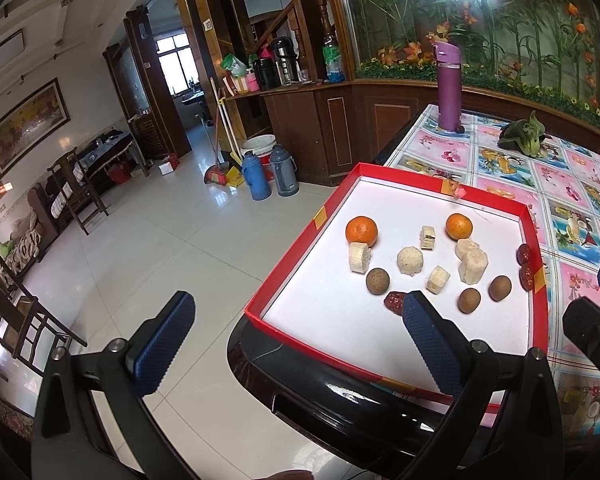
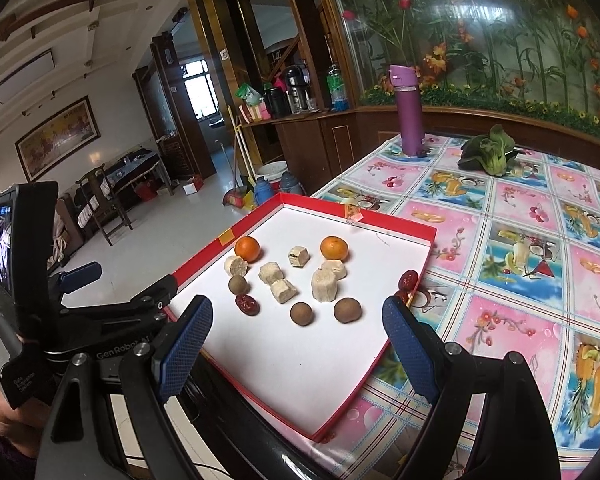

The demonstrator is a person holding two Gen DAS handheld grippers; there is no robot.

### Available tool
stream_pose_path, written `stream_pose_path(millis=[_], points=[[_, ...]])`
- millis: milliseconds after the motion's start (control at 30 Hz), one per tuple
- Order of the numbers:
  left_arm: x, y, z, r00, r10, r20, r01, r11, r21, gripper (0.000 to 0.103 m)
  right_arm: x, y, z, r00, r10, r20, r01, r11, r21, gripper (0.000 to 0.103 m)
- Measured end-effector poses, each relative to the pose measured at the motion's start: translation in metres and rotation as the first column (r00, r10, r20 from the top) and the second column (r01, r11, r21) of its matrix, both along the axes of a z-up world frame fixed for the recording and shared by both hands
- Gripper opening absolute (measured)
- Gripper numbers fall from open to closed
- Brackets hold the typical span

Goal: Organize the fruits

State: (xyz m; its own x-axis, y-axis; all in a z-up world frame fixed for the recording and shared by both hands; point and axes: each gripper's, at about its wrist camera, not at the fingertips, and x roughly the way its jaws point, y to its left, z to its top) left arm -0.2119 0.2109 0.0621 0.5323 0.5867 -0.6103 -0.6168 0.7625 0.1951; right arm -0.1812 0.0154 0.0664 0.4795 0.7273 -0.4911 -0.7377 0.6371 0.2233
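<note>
A shallow red tray with a white floor lies at the table's near left corner. In it lie two oranges, several pale peeled fruit chunks, three brown round longans and red dates. My left gripper is open and empty at the tray's near left edge. My right gripper is open and empty above the tray's near end. The left gripper's body shows in the right wrist view.
The table has a flowery fruit-print cloth. A purple bottle and a green leafy vegetable stand at the far side. To the left the table ends over a tiled floor with chairs and flasks.
</note>
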Motion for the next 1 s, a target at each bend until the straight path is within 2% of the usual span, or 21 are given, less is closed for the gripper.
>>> stream_pose_path(millis=[1000], points=[[-0.016,0.023,0.006,0.999,0.019,0.049,-0.018,0.999,-0.033,0.103,-0.015,0.018,0.007,0.998,0.005,0.065,-0.003,1.0,-0.026,0.087]])
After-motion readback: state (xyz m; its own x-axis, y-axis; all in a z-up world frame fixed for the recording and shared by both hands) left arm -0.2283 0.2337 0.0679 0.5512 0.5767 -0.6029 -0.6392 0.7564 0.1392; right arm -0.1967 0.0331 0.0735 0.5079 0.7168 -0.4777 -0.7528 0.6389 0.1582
